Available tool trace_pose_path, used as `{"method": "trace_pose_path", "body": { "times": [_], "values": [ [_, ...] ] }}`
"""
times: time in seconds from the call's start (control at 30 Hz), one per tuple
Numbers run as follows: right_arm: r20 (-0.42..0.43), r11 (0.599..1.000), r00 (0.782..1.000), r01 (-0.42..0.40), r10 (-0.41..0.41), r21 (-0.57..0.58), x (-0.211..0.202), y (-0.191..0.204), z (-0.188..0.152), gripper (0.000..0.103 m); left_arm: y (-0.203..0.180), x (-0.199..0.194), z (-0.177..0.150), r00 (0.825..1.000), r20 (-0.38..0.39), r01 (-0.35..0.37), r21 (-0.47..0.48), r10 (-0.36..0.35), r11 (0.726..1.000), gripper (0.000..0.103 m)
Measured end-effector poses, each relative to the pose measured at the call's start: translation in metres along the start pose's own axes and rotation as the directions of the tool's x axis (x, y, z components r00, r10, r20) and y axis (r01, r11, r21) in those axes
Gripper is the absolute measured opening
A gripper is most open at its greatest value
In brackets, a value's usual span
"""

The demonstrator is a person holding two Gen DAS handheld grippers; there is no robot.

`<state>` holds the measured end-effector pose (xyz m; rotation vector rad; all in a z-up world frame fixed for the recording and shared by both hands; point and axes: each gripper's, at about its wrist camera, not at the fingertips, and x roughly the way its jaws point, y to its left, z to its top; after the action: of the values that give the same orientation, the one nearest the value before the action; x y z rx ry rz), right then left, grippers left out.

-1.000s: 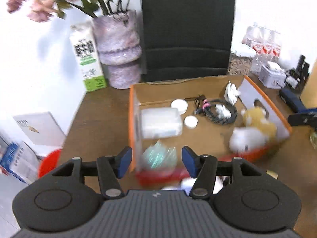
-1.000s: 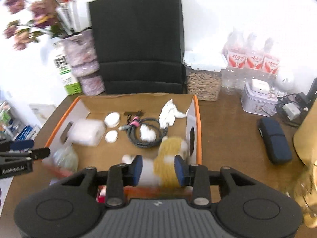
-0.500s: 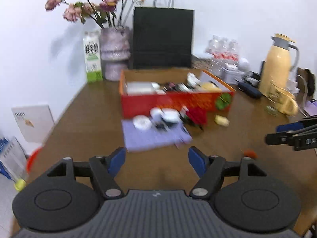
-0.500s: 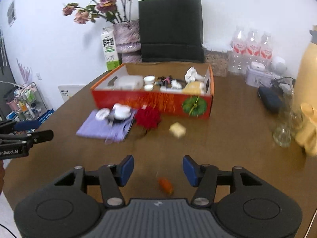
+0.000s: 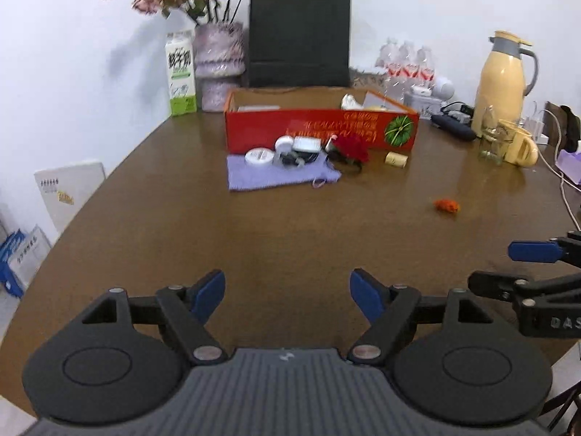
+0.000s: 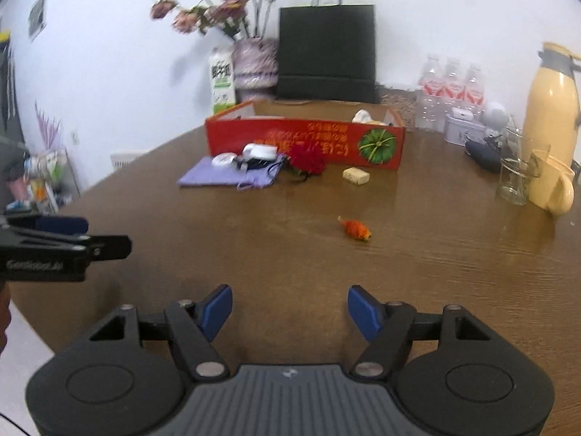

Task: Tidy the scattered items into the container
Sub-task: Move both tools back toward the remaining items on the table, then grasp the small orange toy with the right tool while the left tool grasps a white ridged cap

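A red cardboard box (image 5: 319,129) (image 6: 305,141) stands far back on the brown table, with items inside it. In front of it lie a lilac pouch (image 5: 276,176) (image 6: 228,176) bearing white cases and a round tin, a red flower (image 5: 351,147) (image 6: 307,158), a pale yellow block (image 5: 396,159) (image 6: 356,175) and, nearer, a small orange toy (image 5: 446,205) (image 6: 355,229). My left gripper (image 5: 287,292) and right gripper (image 6: 289,307) hover low over bare table, far from the items. Both sets of jaws are opening, with nothing between them.
Behind the box stand a black paper bag (image 5: 299,40), a vase of flowers (image 5: 218,61) and a milk carton (image 5: 180,72). At the right are water bottles (image 6: 450,87), a yellow thermos (image 5: 503,76), a glass (image 6: 514,178) and a yellow mug (image 6: 553,185).
Both grippers have pulled back from above the box to the near part of the table and sunk lower. Their jaws have widened, and the items they had over the box are gone from them.
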<state>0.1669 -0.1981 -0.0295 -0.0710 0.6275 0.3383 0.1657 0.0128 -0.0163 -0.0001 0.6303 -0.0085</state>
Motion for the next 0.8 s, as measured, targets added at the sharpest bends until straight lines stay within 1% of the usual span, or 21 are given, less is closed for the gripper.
{"method": "trace_pose_path", "body": {
  "times": [0.1,0.23,0.5,0.6,0.7,0.73,0.77,0.8],
  "values": [
    [0.005,1.0,1.0,-0.014,0.014,-0.003,-0.001,0.002,0.001,0.07,0.001,0.005,-0.002,1.0,-0.021,0.009,-0.02,-0.009,1.0,0.079],
    [0.013,1.0,1.0,-0.004,0.004,-0.003,0.001,0.001,0.005,0.07,-0.001,0.003,-0.003,1.0,-0.011,0.014,-0.003,-0.014,1.0,0.079],
    [-0.021,1.0,1.0,-0.003,0.003,0.004,0.016,-0.002,0.005,0.07,-0.003,0.021,-0.004,0.997,-0.066,0.045,-0.025,-0.047,0.999,0.079],
    [-0.01,1.0,1.0,0.024,-0.024,0.015,0.023,-0.009,0.01,0.066,-0.001,0.028,0.003,0.997,-0.062,0.053,-0.032,-0.055,0.998,0.078],
    [-0.006,0.997,0.997,0.074,-0.074,0.034,0.036,-0.02,0.02,0.056,0.0,0.042,0.017,0.997,-0.055,0.062,-0.028,-0.063,0.998,0.077],
    [-0.005,0.996,0.996,0.085,-0.085,0.037,0.042,-0.024,0.024,0.053,0.001,0.048,0.023,0.996,-0.055,0.068,-0.031,-0.07,0.997,0.073],
    [-0.001,0.995,0.996,0.093,-0.093,0.038,0.048,-0.029,0.029,0.053,0.002,0.054,0.03,0.995,-0.057,0.077,-0.033,-0.079,0.996,0.069],
    [0.007,0.994,0.994,0.105,-0.106,0.037,0.056,-0.034,0.034,0.051,0.003,0.06,0.037,0.994,-0.058,0.086,-0.036,-0.088,0.996,0.068]
  ]
}}
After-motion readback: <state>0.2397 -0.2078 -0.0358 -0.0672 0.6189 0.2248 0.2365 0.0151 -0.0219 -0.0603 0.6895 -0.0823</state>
